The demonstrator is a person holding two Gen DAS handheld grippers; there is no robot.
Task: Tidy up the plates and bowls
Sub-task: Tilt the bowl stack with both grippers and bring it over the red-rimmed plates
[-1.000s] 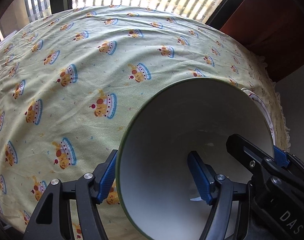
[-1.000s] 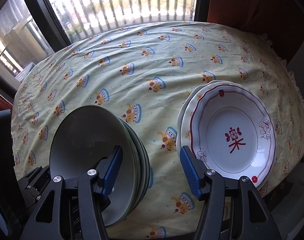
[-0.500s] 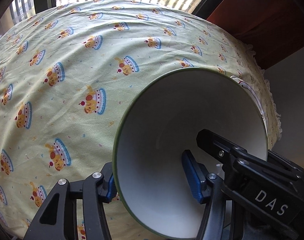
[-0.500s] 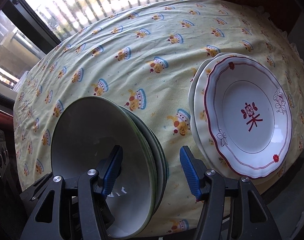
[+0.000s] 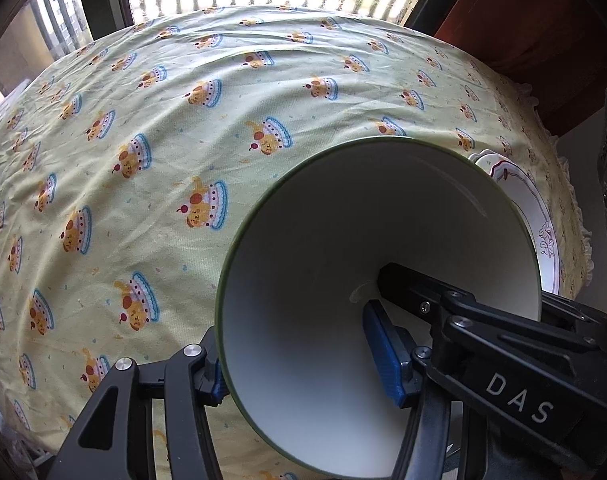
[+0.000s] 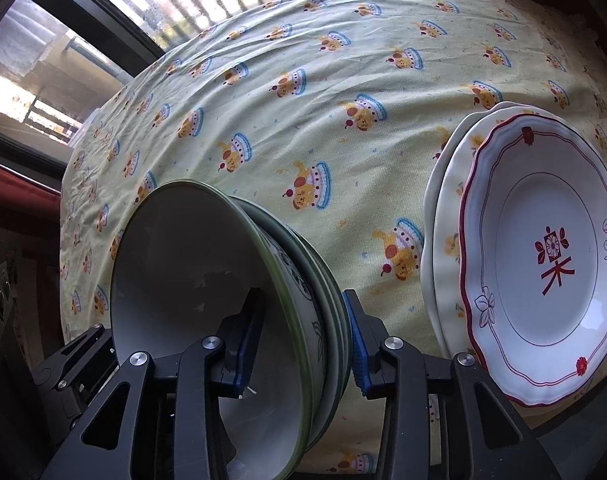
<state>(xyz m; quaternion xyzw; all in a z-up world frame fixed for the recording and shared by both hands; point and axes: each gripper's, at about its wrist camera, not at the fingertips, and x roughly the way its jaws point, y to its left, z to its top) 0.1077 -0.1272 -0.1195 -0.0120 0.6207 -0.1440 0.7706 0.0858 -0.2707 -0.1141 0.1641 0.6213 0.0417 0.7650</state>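
Straddling the rims, your left gripper (image 5: 303, 354) clamps the top bowl (image 5: 367, 280) while your right gripper (image 6: 299, 340) is closing on the bowl stack (image 6: 263, 300) beside the plates (image 6: 535, 256), with open tablecloth (image 6: 303, 92) beyond.

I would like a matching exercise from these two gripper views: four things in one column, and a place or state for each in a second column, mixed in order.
Things
1. stack of bowls
2. red-rimmed plate
3. tablecloth
4. left gripper

Places or states
A. on top of the plate pile
B. printed with little cakes
C. one finger inside the top bowl, one outside
D. between the closing jaws of the right gripper

Pairs: 1-D, 2-A, 3-B, 4-C
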